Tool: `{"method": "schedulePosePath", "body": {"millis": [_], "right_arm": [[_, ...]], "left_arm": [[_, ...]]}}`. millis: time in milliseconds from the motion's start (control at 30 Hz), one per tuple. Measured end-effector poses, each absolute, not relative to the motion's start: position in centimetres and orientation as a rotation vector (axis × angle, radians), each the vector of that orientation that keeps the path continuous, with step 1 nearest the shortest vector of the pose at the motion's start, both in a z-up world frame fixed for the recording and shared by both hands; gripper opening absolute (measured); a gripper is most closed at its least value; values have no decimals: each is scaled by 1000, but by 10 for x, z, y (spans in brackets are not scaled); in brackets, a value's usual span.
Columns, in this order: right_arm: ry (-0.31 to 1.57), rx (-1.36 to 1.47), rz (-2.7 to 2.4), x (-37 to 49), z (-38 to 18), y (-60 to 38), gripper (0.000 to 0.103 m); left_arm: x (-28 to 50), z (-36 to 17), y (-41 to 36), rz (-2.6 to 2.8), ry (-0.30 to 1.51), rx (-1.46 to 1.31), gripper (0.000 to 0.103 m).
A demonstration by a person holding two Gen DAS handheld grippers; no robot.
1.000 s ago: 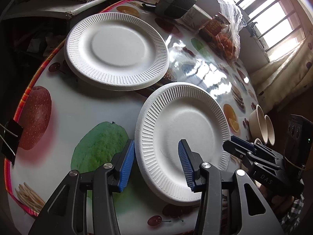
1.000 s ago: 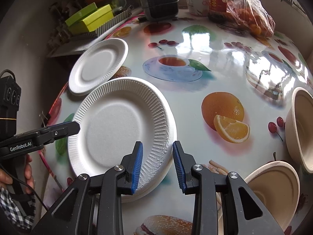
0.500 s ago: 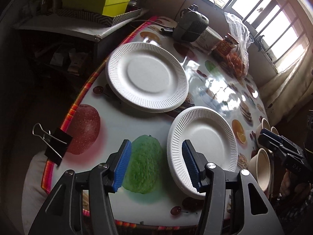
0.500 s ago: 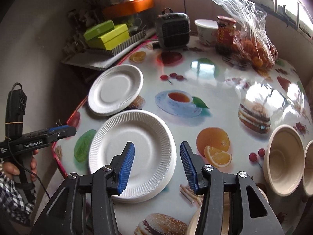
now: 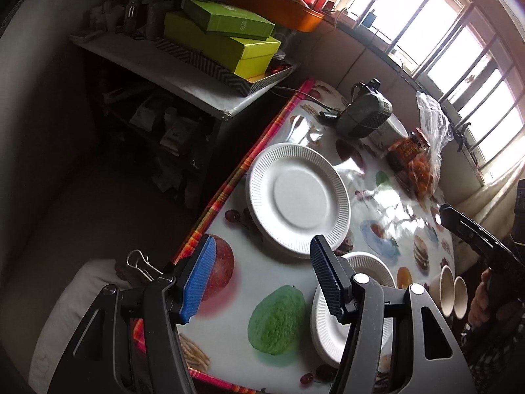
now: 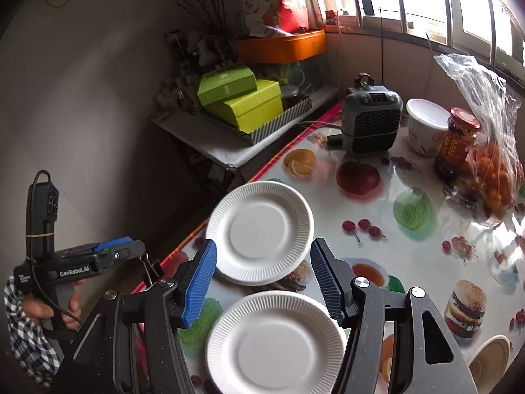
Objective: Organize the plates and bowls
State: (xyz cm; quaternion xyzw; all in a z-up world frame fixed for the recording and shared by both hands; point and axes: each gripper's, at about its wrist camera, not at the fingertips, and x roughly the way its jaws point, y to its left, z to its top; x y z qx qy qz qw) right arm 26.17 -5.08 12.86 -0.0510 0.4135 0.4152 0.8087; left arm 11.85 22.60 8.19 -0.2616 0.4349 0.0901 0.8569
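Two white paper plates lie on the fruit-print table. The far plate (image 5: 297, 197) (image 6: 262, 233) sits by the table's left edge. Just below it in both views lies the near plate (image 6: 272, 341) (image 5: 323, 335), half hidden in the left wrist view behind a finger. Beige bowls (image 5: 448, 290) (image 6: 492, 354) stand at the right. My left gripper (image 5: 261, 262) (image 6: 108, 249) hangs open above the table edge, holding nothing. High above the plates, my right gripper (image 6: 262, 256) (image 5: 459, 226) has its jaws opening with nothing between them.
A grey heater (image 6: 372, 121), a white cup (image 6: 425, 128), a red-lidded jar (image 6: 457, 141) and a bag of oranges (image 6: 492, 170) crowd the far end. Green boxes (image 6: 242, 101) sit on a side shelf. A binder clip (image 5: 141, 266) grips the cloth edge.
Both grippers have lifted up and back from the near plate, whose rim had been between their fingers. Both sets of jaws have widened. The plates have stayed put.
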Motion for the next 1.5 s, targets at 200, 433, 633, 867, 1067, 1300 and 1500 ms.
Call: {"method": "schedulePosePath", "body": {"millis": [200, 433, 633, 867, 1067, 1300, 1500], "right_arm": [[919, -64, 852, 287, 117, -13, 60], [983, -77, 789, 321, 98, 9, 59], [1058, -119, 717, 349, 65, 7, 51], [1138, -103, 683, 370, 31, 0, 41], [1179, -88, 700, 374, 17, 1, 37], [1208, -82, 703, 375, 5, 3, 31], [1224, -68, 705, 374, 0, 1, 28]], "left_arm": [[138, 61, 254, 172, 1019, -674, 61], [170, 60, 257, 143, 1002, -621, 61], [199, 40, 257, 117, 1033, -605, 60], [215, 17, 260, 87, 1058, -650, 46], [218, 4, 262, 91, 1067, -684, 45], [222, 0, 260, 68, 1070, -710, 45], [223, -5, 258, 73, 1070, -721, 42]]}}
